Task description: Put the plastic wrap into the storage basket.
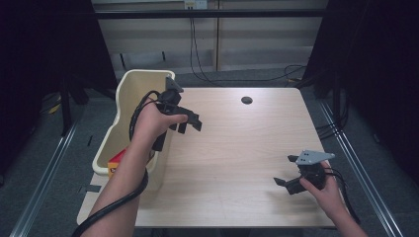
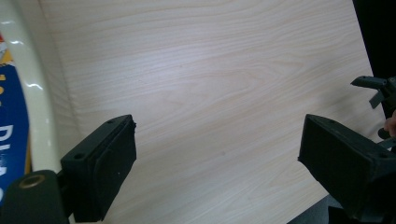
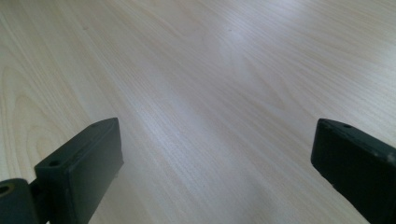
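Note:
My left gripper (image 1: 189, 126) hovers over the left side of the light wooden table (image 1: 237, 148), just right of a cream plastic bin (image 1: 129, 89). Its jaws stand open with nothing between them, and in the left gripper view (image 2: 217, 158) bare wood lies past them. A red and yellow box (image 1: 116, 162) lies inside the bin; its blue printed side (image 2: 11, 135) shows behind the bin's rim (image 2: 35, 93). My right gripper (image 1: 285, 170) rests low near the table's front right corner, open, with bare wood between its jaws in the right gripper view (image 3: 215, 158).
A dark round hole (image 1: 246, 100) sits near the table's far edge. Cables hang behind the table and trail from both grippers. The other gripper (image 2: 376, 88) shows at the right edge of the left gripper view. Metal rails run along the floor on both sides.

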Demonstrator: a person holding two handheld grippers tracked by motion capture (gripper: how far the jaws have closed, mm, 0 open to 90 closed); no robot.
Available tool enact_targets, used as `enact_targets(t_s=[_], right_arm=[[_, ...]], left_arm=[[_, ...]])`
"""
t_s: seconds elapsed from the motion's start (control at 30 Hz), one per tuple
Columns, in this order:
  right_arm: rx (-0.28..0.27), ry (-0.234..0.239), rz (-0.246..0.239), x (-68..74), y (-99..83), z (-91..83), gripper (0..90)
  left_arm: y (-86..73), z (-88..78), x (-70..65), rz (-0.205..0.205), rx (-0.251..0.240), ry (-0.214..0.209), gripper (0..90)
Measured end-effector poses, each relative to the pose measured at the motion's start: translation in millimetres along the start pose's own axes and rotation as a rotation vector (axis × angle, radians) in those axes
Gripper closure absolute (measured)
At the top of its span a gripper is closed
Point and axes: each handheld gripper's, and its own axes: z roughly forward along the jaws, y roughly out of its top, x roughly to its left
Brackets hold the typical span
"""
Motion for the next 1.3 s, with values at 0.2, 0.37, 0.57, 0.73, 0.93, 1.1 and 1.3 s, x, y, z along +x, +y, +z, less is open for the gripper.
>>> enact_targets(t_s=[0.2,0.37,0.57,0.73,0.93,1.1,1.3], right_arm=[[-0.001,0.001,0.001,-0.1,0.1,-0.1,2.0],[0.001,-0.003,0.002,0.2,0.2,-0.5,2.0],[-0.001,0.000,0.002,0.5,0.3,-0.4,2.0],[0.000,-0.004,-0.004,1.0,0.3,0.1,2.1],[0.005,-0.007,0.001,1.4,0.2,-0.4,2.1],[0.007,0.000,0.000,1.5,0.0,-0.1,2.1],[0.009,-0.004,0.008,2.3,-0.2,0.1,2.1]], left_arm=[[-1.5,8.2,-3.8,0.015,0.000,-0.016,10.7],[-3.3,17.1,-7.2,0.021,0.006,-0.030,10.6],[-5.4,25.9,-12.1,0.026,0.010,-0.038,10.5],[-8.0,32.1,-14.4,0.047,0.015,-0.039,10.6],[-12.3,41.2,-16.0,0.047,0.018,-0.046,10.6],[-16.7,47.7,-18.0,0.071,0.011,-0.030,10.7],[-22.1,56.7,-18.9,0.086,0.018,-0.058,11.2]])
